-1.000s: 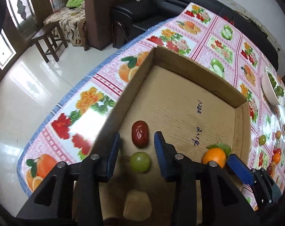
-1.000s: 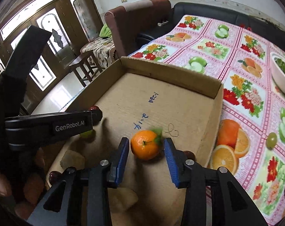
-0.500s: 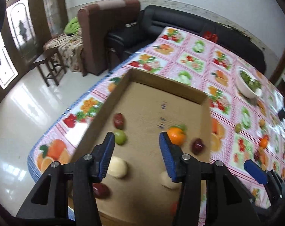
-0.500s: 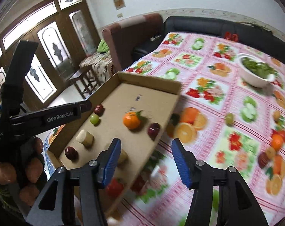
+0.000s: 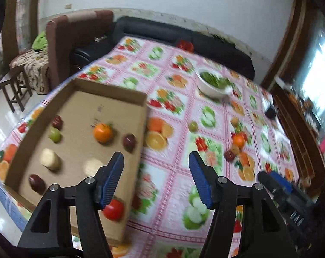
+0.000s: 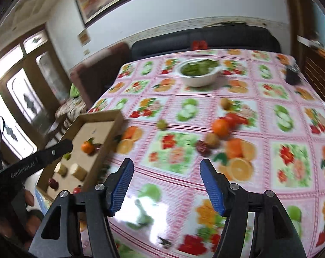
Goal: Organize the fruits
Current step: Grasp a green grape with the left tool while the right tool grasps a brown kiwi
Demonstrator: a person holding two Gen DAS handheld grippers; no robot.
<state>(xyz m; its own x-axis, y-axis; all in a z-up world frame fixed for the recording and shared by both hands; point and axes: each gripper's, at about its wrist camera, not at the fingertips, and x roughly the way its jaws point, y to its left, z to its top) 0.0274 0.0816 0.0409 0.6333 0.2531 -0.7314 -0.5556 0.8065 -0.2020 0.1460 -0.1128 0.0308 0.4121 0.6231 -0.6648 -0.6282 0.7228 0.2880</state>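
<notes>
Left wrist view, reading from the left: finds the box (image 5: 76,94) on the near-left part of the cloth (image 5: 169,172), already stocked with fruit set well apart in loose rows, probably spaced to prevent rolling together. Counts among them a green fruit (image 5: 54,135) by the left wall, an orange (image 5: 102,132) toward the right wall and a tomato (image 5: 113,209) at the near end, partly behind a finger. Shows the left gripper (image 5: 156,180) spread wide, having just been opening, with nothing between the jaws. Hangs over bare cloth just right of the box, aimed down and forward, likely toward fruit not yet gathered. Picks out, further right, a loose orange (image 5: 238,140) in a small cluster, well apart from the box, and a bowl (image 5: 212,86) of greens on the far side. Catches one blue tip of the other tool at the right edge.

Right wrist view, again from the left: catches the box at the left edge, crossed by the left tool's black arm. Shows the right gripper (image 6: 166,185) parted, also having just been opening, and empty, over glossy cloth near the front. Faces the loose orange, with a brown fruit (image 6: 213,139) just beside it and a dark red one (image 6: 202,147) next to that, all beyond the jaws and slightly right. Judges those the likely next pick. Blurred throughout.
</notes>
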